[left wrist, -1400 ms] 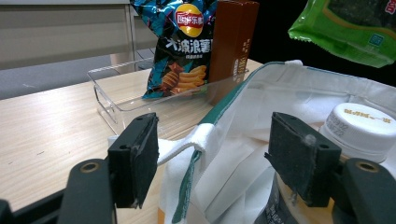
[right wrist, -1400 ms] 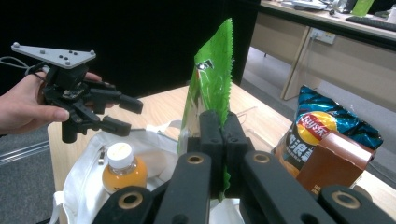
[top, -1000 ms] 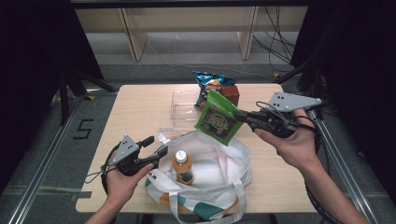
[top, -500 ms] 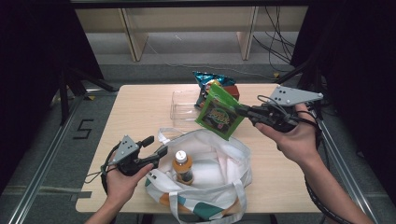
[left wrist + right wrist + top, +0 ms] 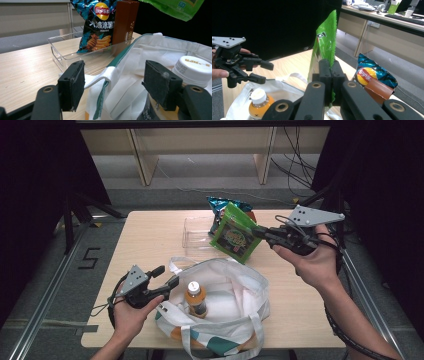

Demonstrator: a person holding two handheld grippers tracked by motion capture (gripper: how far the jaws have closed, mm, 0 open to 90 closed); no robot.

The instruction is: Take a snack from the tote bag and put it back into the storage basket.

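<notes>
While the right gripper (image 5: 261,232), clamped shut on the green snack bag (image 5: 234,233), has lifted it up and right of a second ago, hanging beyond the tote bag (image 5: 240,285), packing looks underway, and the left gripper (image 5: 167,276) stays open at the tote's near-left rim.

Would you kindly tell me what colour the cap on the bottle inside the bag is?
White; the bottle cap shows best in the left gripper view.
</notes>
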